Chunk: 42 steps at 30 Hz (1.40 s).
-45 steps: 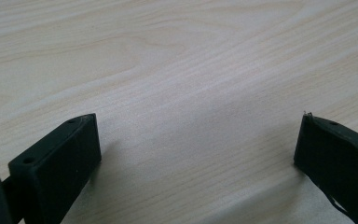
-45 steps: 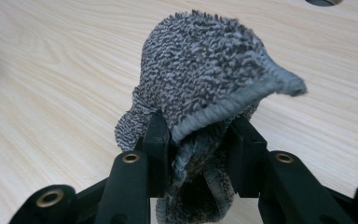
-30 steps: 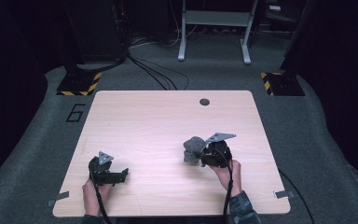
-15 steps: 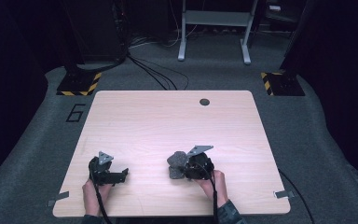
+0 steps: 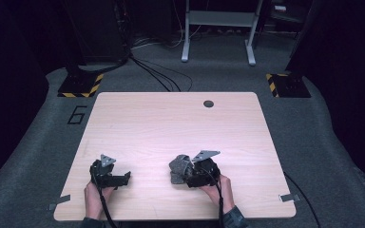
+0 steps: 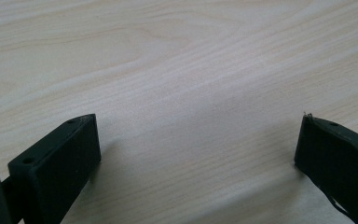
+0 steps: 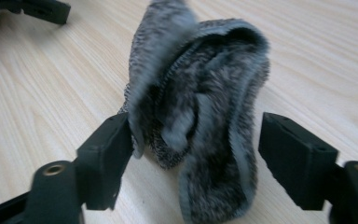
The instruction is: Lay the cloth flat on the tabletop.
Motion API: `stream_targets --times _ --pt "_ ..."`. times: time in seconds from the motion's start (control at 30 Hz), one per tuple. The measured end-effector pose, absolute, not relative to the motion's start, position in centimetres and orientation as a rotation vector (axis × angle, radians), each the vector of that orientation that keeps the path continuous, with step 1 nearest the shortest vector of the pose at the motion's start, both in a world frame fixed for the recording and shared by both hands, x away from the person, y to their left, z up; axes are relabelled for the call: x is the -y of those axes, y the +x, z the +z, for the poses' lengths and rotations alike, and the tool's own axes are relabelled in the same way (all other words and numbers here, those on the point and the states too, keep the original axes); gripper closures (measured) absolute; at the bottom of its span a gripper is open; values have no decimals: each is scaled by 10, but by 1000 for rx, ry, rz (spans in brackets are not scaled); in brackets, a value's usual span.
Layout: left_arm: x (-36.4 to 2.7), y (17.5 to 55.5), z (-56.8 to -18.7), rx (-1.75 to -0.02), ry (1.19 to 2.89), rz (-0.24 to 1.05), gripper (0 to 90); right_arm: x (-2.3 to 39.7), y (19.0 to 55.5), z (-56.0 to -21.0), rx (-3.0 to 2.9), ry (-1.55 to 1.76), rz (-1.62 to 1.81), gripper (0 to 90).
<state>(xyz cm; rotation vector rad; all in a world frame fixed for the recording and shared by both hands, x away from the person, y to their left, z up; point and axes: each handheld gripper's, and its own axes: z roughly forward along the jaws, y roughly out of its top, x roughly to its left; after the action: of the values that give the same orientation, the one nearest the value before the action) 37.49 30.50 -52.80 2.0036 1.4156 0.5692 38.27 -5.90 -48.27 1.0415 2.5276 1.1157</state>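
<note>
Right gripper view has the grey knitted cloth (image 7: 200, 116) bunched between jaws that stand apart, the left one touching it, the right one just clear. Since a second ago the right tongs (image 5: 183, 172) have carried it nearer the person's edge of the surface (image 5: 171, 123); probably a release. Left tongs (image 5: 123, 178) lie low, wide apart, empty, unmoved.
</note>
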Motion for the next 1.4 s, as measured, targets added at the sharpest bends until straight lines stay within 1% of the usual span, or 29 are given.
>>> stream_targets --times 0.1,0.3,0.53,0.83,1.1,1.4 --pt "-300 372 -525 -1391 1973 544 2 68 379 -477 -2507 1046 1144 211" --pt "-277 365 -505 -1289 1953 525 2 87 374 -465 -2470 1063 1193 233" --pt "-246 364 -485 -1168 1977 493 14 100 378 -456 -2409 1083 1199 308" --pt "-207 359 -472 -1032 1997 472 9 98 385 -456 -2413 1066 1153 407" --pt "-171 361 -471 -952 2032 428 13 91 389 -463 -2424 1071 1109 406" --pt "-144 361 -460 -888 2015 433 19 86 389 -465 -2422 1076 1093 410"
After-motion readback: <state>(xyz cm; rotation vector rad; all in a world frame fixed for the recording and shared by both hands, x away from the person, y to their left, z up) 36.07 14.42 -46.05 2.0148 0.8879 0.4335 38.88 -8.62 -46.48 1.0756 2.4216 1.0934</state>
